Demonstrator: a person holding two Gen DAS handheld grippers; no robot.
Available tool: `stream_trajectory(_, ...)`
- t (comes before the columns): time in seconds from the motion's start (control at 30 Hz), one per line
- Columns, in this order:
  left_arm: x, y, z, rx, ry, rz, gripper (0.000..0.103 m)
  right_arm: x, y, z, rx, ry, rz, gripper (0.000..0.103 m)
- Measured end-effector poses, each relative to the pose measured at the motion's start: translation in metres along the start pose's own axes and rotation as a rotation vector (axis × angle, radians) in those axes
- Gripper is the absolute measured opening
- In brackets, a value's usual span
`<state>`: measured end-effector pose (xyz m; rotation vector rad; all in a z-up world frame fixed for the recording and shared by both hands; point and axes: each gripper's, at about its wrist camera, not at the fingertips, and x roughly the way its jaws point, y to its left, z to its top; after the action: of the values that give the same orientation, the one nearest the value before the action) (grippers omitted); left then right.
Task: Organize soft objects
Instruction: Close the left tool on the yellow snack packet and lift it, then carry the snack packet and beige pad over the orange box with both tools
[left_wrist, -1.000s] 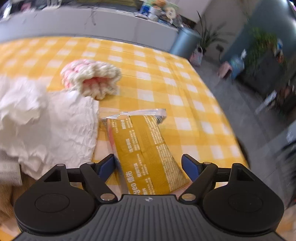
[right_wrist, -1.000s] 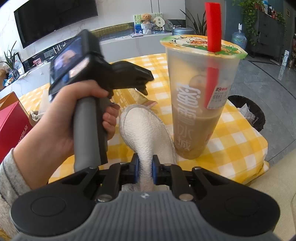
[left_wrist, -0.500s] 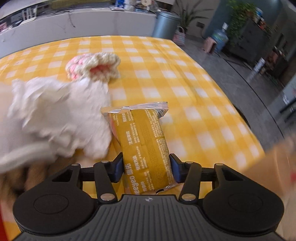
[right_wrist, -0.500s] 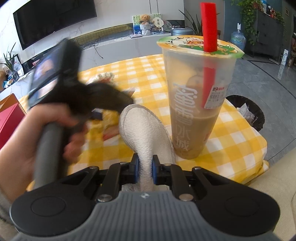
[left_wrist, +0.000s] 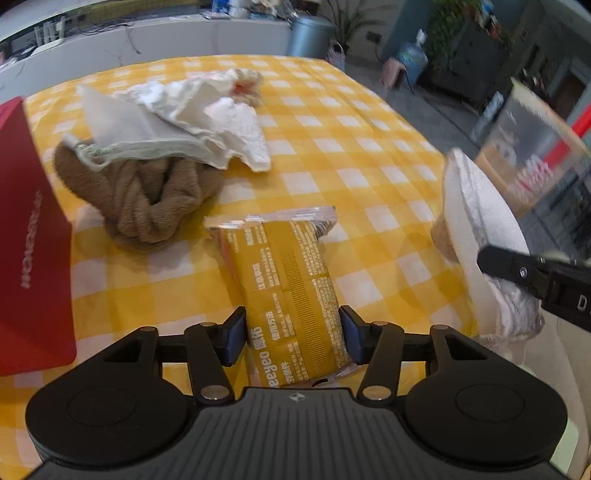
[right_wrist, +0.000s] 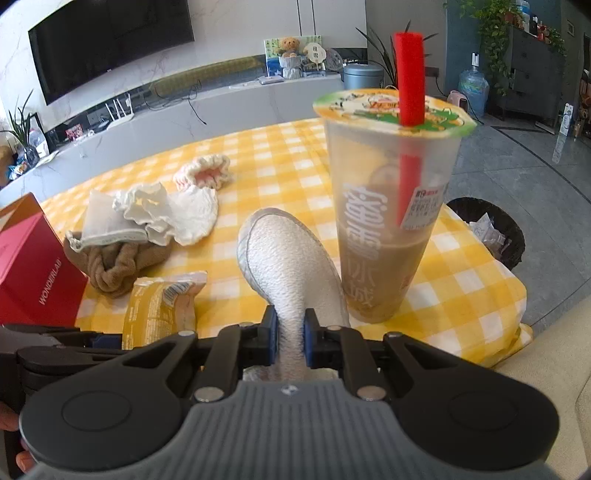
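Observation:
My left gripper (left_wrist: 291, 338) is shut on a yellow snack packet (left_wrist: 288, 284), held just over the yellow checked tablecloth (left_wrist: 369, 155); the packet also shows in the right wrist view (right_wrist: 159, 306). My right gripper (right_wrist: 290, 341) is shut on a white slipper (right_wrist: 288, 266), seen at the right in the left wrist view (left_wrist: 480, 236). A brown twisted towel (left_wrist: 147, 199), a white crumpled cloth (left_wrist: 184, 118) and a pink and cream knitted piece (right_wrist: 205, 171) lie further back on the table.
A tall milk tea cup (right_wrist: 391, 206) with a red straw stands right beside the slipper. A red box (left_wrist: 29, 236) stands at the left, also in the right wrist view (right_wrist: 33, 273). The table's right edge drops to a bin (right_wrist: 491, 232) on the floor.
My left gripper has closed on the snack packet and pulled back toward the near left with it. The right gripper and slipper have stayed put.

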<state>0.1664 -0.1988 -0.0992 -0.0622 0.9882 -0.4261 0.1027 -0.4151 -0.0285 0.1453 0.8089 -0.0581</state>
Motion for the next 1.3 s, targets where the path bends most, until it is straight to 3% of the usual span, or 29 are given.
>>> stream_trajectory(0.13, -0.004, 0.0, 0.006, -0.024, -0.057, -0.008, 0.09, 0.001, 0.001, 0.0, -0.006, 0.007, -0.004, 0.013)
stream_trajectory(0.37, 0.024, -0.014, 0.01, 0.019, -0.042, 0.149, 0.09, 0.006, 0.007, 0.001, -0.031, 0.022, -0.013, 0.015)
stream_trajectory(0.57, 0.03, -0.025, -0.003, 0.158, -0.104, 0.19, 0.09, 0.008, 0.008, 0.0, -0.04, 0.027, -0.012, 0.015)
stream_trajectory(0.63, 0.029, -0.027, -0.006, 0.166, -0.12, 0.194, 0.084, 0.011, 0.009, 0.0, -0.042, 0.034, -0.019, 0.015)
stream_trajectory(0.73, 0.025, -0.031, -0.005, 0.188, -0.116, 0.195, 0.063, 0.012, 0.009, -0.001, -0.046, 0.039, -0.02, 0.015)
stream_trajectory(0.87, 0.022, -0.032, -0.004, 0.185, -0.112, 0.189, 0.054, 0.009, 0.009, 0.0, -0.043, 0.031, -0.02, 0.015)
stream_trajectory(1.13, 0.0, -0.038, -0.007, 0.233, -0.169, 0.161, 0.05, 0.004, 0.01, 0.001, -0.044, 0.012, 0.0, 0.015)
stream_trajectory(1.3, -0.019, -0.036, -0.001, 0.196, -0.182, 0.143, 0.05, -0.006, 0.01, 0.003, -0.037, -0.022, 0.037, 0.015)
